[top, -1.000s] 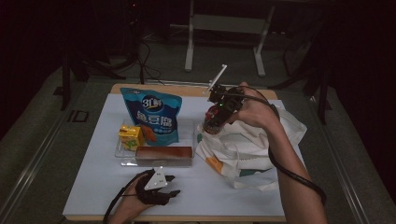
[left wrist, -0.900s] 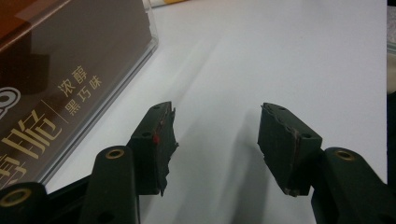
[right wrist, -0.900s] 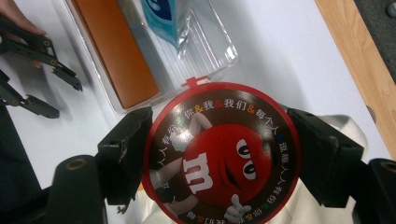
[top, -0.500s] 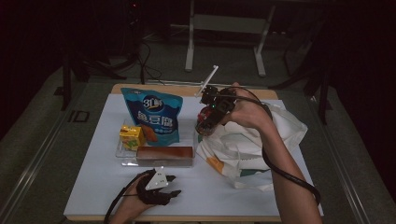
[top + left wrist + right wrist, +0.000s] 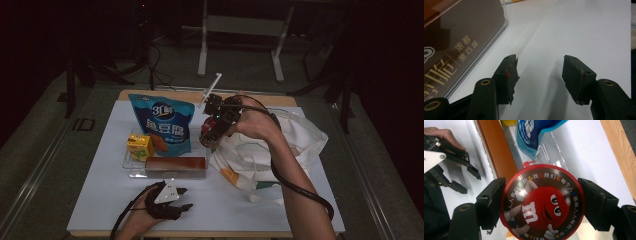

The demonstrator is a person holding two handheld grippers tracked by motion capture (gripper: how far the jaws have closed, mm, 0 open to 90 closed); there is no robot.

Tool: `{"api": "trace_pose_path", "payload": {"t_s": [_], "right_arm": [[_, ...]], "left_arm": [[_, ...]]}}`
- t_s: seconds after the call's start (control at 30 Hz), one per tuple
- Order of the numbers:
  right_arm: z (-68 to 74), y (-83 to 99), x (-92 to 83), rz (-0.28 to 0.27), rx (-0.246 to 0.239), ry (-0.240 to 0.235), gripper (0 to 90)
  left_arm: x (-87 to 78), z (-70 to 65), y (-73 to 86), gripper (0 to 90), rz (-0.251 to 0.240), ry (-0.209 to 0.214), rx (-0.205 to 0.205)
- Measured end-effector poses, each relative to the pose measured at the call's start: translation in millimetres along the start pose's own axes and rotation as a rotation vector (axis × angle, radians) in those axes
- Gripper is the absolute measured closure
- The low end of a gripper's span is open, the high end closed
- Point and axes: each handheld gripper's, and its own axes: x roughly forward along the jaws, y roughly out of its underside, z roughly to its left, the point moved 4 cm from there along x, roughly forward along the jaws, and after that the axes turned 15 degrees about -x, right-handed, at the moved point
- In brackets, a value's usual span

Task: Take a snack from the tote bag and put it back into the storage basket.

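Note:
My right gripper [image 5: 212, 131] is shut on a round red candy tin [image 5: 206, 132] with a cartoon face on its lid [image 5: 541, 202]. It holds the tin above the table, between the blue snack pouch [image 5: 165, 125] and the white tote bag [image 5: 295, 145]. In the right gripper view the two jaws press on opposite sides of the tin's rim. My left gripper [image 5: 184, 199] rests open on the white table cover near the front edge, just in front of a brown chocolate box [image 5: 175, 165]. Nothing lies between its fingers [image 5: 507, 75].
A yellow drink carton [image 5: 139, 146] stands left of the brown box [image 5: 454, 37], on a clear tray [image 5: 129, 163] with the pouch [image 5: 534, 130]. The tote bag lies crumpled on the right half of the table. The wooden table edge [image 5: 619, 152] runs along the back.
My right gripper has carried the red tin leftward and slightly down, away from the tote bag toward the blue pouch. The left gripper has stayed put.

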Motion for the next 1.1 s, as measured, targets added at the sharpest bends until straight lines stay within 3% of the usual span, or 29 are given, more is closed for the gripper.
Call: {"api": "trace_pose_path", "payload": {"t_s": [1.1], "right_arm": [[10.4, -17.3, 40.1, -0.002, -0.062, -0.032, 25.9]], "left_arm": [[0.0, -0.3, 0.0, 45.6, -0.001, 0.002, 0.001]]}}
